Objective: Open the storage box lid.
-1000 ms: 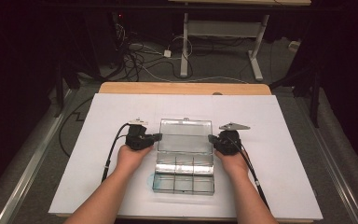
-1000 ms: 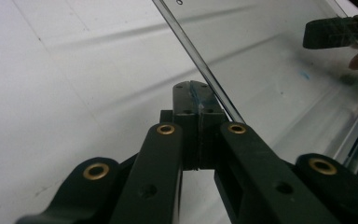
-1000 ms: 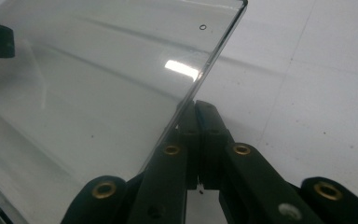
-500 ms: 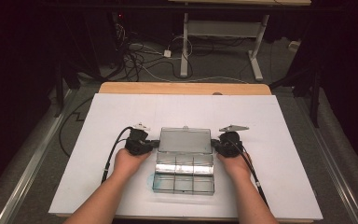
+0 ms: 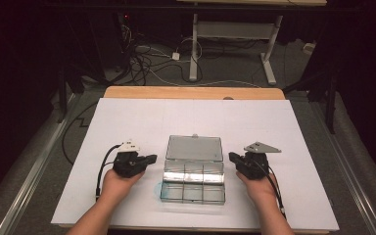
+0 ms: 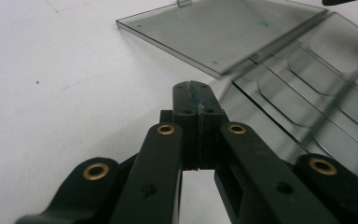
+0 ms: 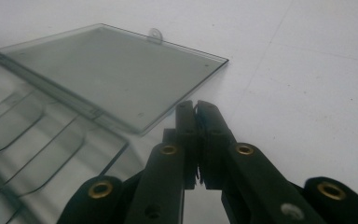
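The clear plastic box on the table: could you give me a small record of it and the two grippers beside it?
box: clear compartment box, nothing visible in its compartments
lid: lid open, laid back flat on the white table
left gripper: left gripper shut, holds nothing, left of box
right gripper: right gripper shut, holds nothing, right of box
contact: neither gripper touches the box

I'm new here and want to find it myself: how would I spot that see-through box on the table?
Start at the big white table top and look near its front edge, midway between the person's two hands. There lies the clear plastic box, split into small compartments. Its flat lid is folded open away from the person, and it is see-through, unlike the black claws at either side.
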Action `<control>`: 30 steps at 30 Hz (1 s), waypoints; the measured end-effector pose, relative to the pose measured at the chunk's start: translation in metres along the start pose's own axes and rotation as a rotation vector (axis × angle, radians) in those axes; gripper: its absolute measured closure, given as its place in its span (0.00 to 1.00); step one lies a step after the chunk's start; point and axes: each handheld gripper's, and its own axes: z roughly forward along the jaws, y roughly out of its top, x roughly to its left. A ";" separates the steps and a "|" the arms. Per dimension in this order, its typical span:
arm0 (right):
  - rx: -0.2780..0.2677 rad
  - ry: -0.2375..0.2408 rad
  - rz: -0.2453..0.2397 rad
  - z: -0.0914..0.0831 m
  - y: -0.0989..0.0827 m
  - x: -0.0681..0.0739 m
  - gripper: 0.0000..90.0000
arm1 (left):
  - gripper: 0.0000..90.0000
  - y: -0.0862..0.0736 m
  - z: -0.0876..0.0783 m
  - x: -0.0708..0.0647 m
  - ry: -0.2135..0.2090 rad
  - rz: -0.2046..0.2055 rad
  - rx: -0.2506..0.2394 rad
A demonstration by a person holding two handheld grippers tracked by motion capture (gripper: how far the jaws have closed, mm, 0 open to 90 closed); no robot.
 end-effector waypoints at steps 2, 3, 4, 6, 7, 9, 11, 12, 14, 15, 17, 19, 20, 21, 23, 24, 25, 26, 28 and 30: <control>-0.024 0.007 -0.008 -0.010 -0.006 0.004 0.98 | 0.97 -0.010 -0.009 -0.002 0.007 0.002 -0.015; -0.034 0.012 -0.013 -0.014 -0.009 0.006 0.98 | 0.97 -0.016 -0.013 -0.002 0.014 0.002 -0.021; -0.043 0.017 -0.017 -0.019 -0.012 0.008 0.98 | 0.97 -0.022 -0.017 -0.003 0.019 -0.002 -0.025; -0.056 0.022 -0.031 -0.027 -0.018 0.012 0.97 | 0.97 -0.032 -0.023 -0.003 0.016 -0.013 -0.023; -0.058 0.024 -0.036 -0.031 -0.022 0.013 0.97 | 0.97 -0.036 -0.026 -0.004 0.011 -0.007 -0.012; -0.061 0.033 -0.042 -0.039 -0.032 0.014 0.97 | 0.96 -0.043 -0.034 -0.007 0.022 0.031 -0.005; -0.070 0.040 -0.042 -0.048 -0.040 0.014 0.95 | 0.96 -0.052 -0.042 -0.007 0.037 0.037 -0.015; -0.079 0.042 -0.035 -0.052 -0.045 0.015 0.94 | 0.96 -0.055 -0.045 -0.005 0.043 0.030 -0.026; -0.102 0.041 -0.025 -0.058 -0.053 0.015 0.91 | 0.93 -0.059 -0.049 -0.001 0.032 0.006 -0.052; -0.101 0.036 -0.028 -0.059 -0.055 0.015 0.86 | 0.90 -0.059 -0.050 0.000 0.029 0.014 -0.064; -0.090 0.031 -0.024 -0.061 -0.057 0.015 0.74 | 0.84 -0.057 -0.051 0.001 0.043 0.032 -0.080; -0.090 0.029 -0.022 -0.061 -0.058 0.014 0.63 | 0.78 -0.055 -0.052 0.003 0.008 0.008 -0.105; -0.087 0.024 -0.027 -0.060 -0.059 0.014 0.57 | 0.75 -0.055 -0.053 0.004 0.011 0.012 -0.118; -0.084 0.016 -0.042 -0.060 -0.059 0.014 0.52 | 0.70 -0.055 -0.053 0.004 0.019 0.023 -0.127; -0.086 -0.007 -0.069 -0.058 -0.059 0.014 0.42 | 0.59 -0.056 -0.050 0.004 0.023 0.036 -0.118; -0.085 -0.001 -0.059 -0.058 -0.059 0.012 0.36 | 0.52 -0.056 -0.049 0.004 0.026 0.039 -0.107; -0.087 0.006 -0.052 -0.057 -0.059 0.011 0.32 | 0.46 -0.056 -0.047 0.004 0.033 0.044 -0.099; -0.090 0.008 -0.053 -0.057 -0.059 0.010 0.28 | 0.42 -0.056 -0.046 0.004 0.030 0.050 -0.090; -0.093 0.004 -0.051 -0.058 -0.058 0.009 0.19 | 0.34 -0.056 -0.044 0.004 0.040 0.055 -0.079; -0.092 0.010 -0.039 -0.058 -0.058 0.007 0.16 | 0.24 -0.056 -0.044 0.005 0.054 0.042 -0.078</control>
